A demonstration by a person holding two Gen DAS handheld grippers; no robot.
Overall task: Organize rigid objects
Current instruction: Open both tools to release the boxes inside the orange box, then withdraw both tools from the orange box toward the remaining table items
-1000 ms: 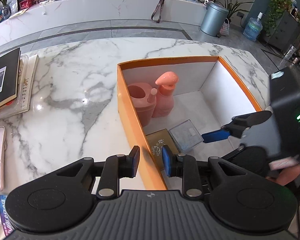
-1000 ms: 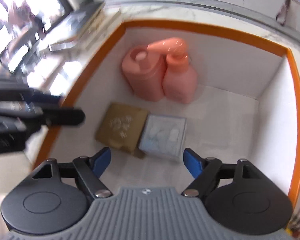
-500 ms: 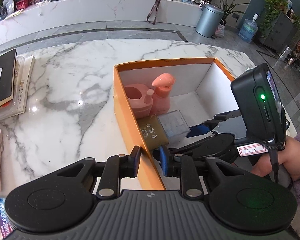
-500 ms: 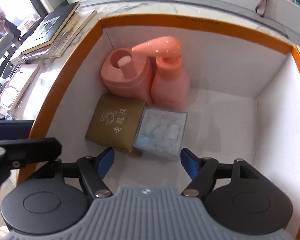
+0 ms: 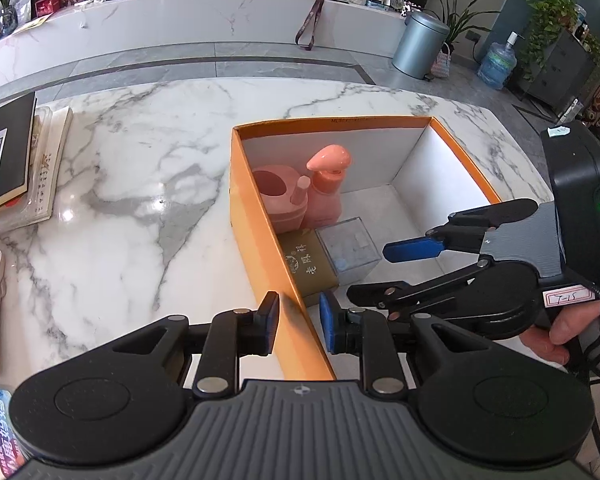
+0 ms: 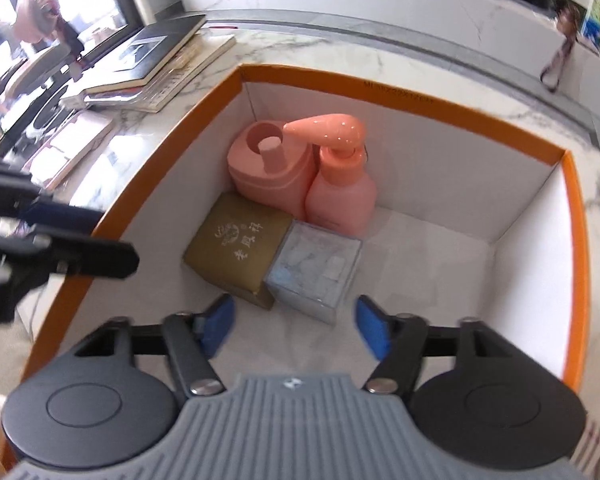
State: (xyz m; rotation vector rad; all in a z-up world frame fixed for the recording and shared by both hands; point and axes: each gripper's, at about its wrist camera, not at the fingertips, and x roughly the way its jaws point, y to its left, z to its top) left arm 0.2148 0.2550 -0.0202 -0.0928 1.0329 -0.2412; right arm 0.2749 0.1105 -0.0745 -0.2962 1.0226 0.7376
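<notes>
- Four things sit in my orange box: a pink tub, a pink pump bottle, a gold box and a clear box, all packed into the far left corner.
- Tub and pump bottle stand upright, touching, against the back wall; the gold box and clear box lie just in front of them, side by side and touching.
- My left gripper straddles the box's near left wall, one of the fingers outside over the marble table, the other inside. The gap is narrow; I cannot tell if the pads press the wall.
- My right gripper hangs inside the box, near the clear box; its fingers are closing with nothing between them.
- From the left camera I see a hand on the right gripper's handle.
- Books lie stacked on the table, left of the box.
</notes>
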